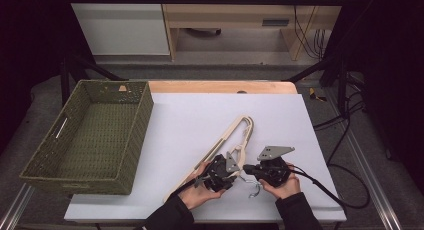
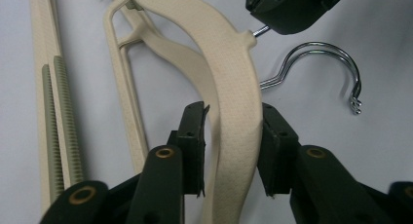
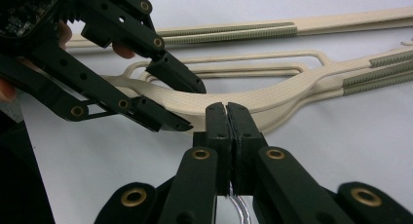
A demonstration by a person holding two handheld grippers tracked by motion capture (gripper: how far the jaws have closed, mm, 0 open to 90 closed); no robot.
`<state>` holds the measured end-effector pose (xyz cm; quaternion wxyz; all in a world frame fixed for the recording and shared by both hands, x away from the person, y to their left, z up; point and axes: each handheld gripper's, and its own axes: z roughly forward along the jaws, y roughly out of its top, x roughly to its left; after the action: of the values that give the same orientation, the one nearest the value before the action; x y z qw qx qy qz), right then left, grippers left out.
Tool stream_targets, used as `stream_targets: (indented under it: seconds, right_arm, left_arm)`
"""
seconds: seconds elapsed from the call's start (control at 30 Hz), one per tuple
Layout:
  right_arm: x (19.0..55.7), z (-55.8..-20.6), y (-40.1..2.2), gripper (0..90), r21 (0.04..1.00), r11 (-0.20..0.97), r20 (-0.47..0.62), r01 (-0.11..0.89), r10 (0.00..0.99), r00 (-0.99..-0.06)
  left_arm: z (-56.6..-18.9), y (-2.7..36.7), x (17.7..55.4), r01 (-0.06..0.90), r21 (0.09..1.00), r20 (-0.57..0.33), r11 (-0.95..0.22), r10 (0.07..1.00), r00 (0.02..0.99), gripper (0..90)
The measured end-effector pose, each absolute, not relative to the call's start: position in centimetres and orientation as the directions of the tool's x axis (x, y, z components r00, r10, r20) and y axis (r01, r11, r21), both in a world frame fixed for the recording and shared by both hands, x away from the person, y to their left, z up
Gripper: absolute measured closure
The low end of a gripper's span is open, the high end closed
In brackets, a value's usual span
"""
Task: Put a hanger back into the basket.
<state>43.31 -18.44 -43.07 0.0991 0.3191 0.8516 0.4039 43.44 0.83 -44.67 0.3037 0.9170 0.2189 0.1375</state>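
On the white tabletop (image 1: 200, 120) the cream hanger (image 2: 234, 87) lies light, stiff and slick between my left fingers (image 2: 195, 131), not yet clamped, while my right fingers (image 3: 227, 124), closed on its wire hook (image 2: 336, 58), look the surer hold.

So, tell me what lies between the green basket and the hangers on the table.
Nothing lies there: in the high view, the stretch between the basket and the hangers is bare white sheet.
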Motion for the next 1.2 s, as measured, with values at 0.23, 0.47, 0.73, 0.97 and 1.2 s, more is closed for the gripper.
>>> stream_targets:
  seconds: [0.23, 0.47, 0.73, 0.97, 1.2]
  right_arm:
    - [43.2, -43.0, -18.4, 88.7, 0.756, 0.464, 0.087, 0.462, 0.629, -0.773]
    - [42.6, -41.6, -18.7, 76.2, 0.802, 0.425, 0.091, 0.42, 0.608, -0.789]
    - [41.3, -37.8, -23.1, 58.1, 0.915, 0.215, 0.101, 0.341, 0.697, -0.71]
    - [41.9, -38.6, -24.7, 44.2, 0.913, 0.16, 0.125, 0.376, 0.766, -0.63]
    - [42.4, -39.7, -24.5, 24.1, 0.907, 0.161, 0.117, 0.389, 0.791, -0.601]
  left_arm:
    - [-44.6, 0.4, 42.9, 0.306, 0.616, 0.162, -0.726, 0.496, 0.853, 73.6]
    - [-43.9, 0.6, 42.3, 0.287, 0.628, 0.189, -0.723, 0.5, 0.845, 74.8]
    - [-42.1, 2.9, 42.1, 0.298, 0.654, 0.185, -0.695, 0.529, 0.828, 76.4]
    - [-40.4, 5.6, 42.2, 0.322, 0.684, 0.179, -0.655, 0.578, 0.796, 79.3]
    - [-39.6, 8.8, 43.1, 0.357, 0.704, 0.199, -0.614, 0.654, 0.73, 83.5]
